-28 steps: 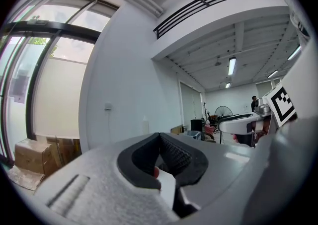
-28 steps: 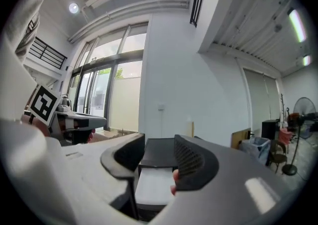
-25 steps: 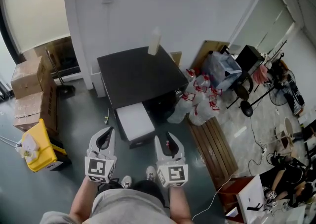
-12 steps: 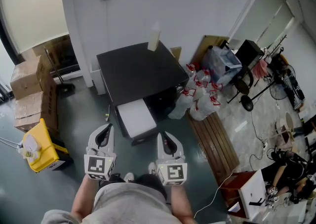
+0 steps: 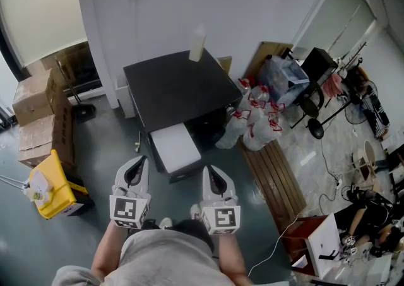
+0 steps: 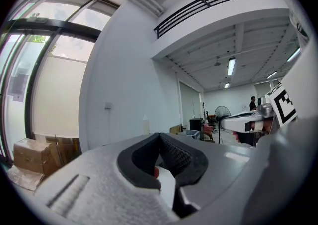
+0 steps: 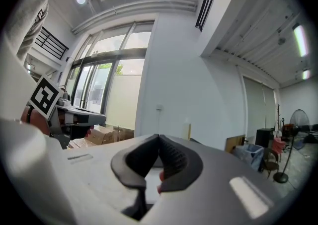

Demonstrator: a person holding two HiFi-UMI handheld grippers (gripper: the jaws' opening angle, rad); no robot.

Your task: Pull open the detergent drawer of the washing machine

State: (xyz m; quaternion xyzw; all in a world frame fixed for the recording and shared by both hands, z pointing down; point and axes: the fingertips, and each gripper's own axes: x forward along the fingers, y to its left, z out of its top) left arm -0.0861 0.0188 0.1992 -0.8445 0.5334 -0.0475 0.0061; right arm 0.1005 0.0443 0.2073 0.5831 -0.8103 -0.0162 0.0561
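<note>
The black washing machine (image 5: 177, 92) stands against the white wall, with a white bottle (image 5: 197, 46) at the back of its top. A white drawer (image 5: 173, 147) sticks out of its front, toward me. Both grippers hang level short of that drawer and touch nothing. My left gripper (image 5: 135, 166) is shut, its pads meeting at the tip (image 6: 160, 137). The jaws of my right gripper (image 5: 211, 172) are closing; their tips meet (image 7: 159, 138) with nothing between them.
A yellow container (image 5: 47, 190) and cardboard boxes (image 5: 38, 117) sit to the left on the grey floor. White bags with red ties (image 5: 255, 124) and a slatted wooden board (image 5: 274, 184) lie right of the machine. Stands and cables crowd the far right.
The right gripper's jaws have closed from partly open. Both hands have stayed about where they were, in front of the drawer.
</note>
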